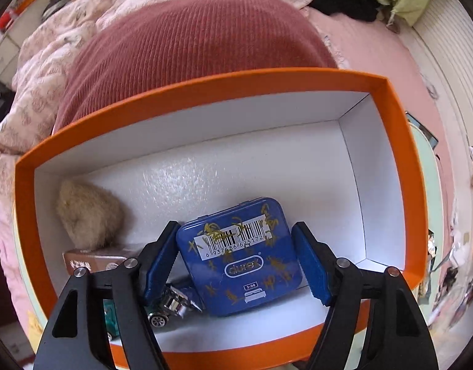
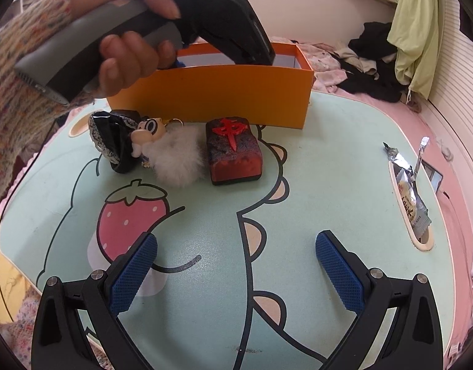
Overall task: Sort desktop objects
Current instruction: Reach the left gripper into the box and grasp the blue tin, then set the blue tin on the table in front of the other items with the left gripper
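1. Left wrist view looks down into the orange box [image 1: 400,160], the biggest thing on the desk [image 2: 329,185]; its tall front wall stands between the things left outside and its floor, so anything carried in has to clear that rim or it may knock the box back toward the bed
2. Left claw [image 1: 236,265] is down inside the box, its pads standing just off either side of the blue tin [image 1: 239,256] (spread a little wider than the tin, gripping nothing as far as I can tell); lifted out crooked, a pad could catch the tin's edge and drag it up
3. That tin lies tilted, propped on a toy car [image 1: 171,305], beside a brown carton [image 1: 94,260] and a tan fur ball [image 1: 88,212]; it may slide or tip
4. Right claw [image 2: 236,273] hangs wide and empty over the desk, well short of the red mahjong block [image 2: 233,151], the white fluffy keychain [image 2: 174,157] and the black pouch [image 2: 113,141]
5. These three crowd together, touching, so closing on one may shove its neighbour
6. A snack wrapper [image 2: 412,197] lies apart at the right edge
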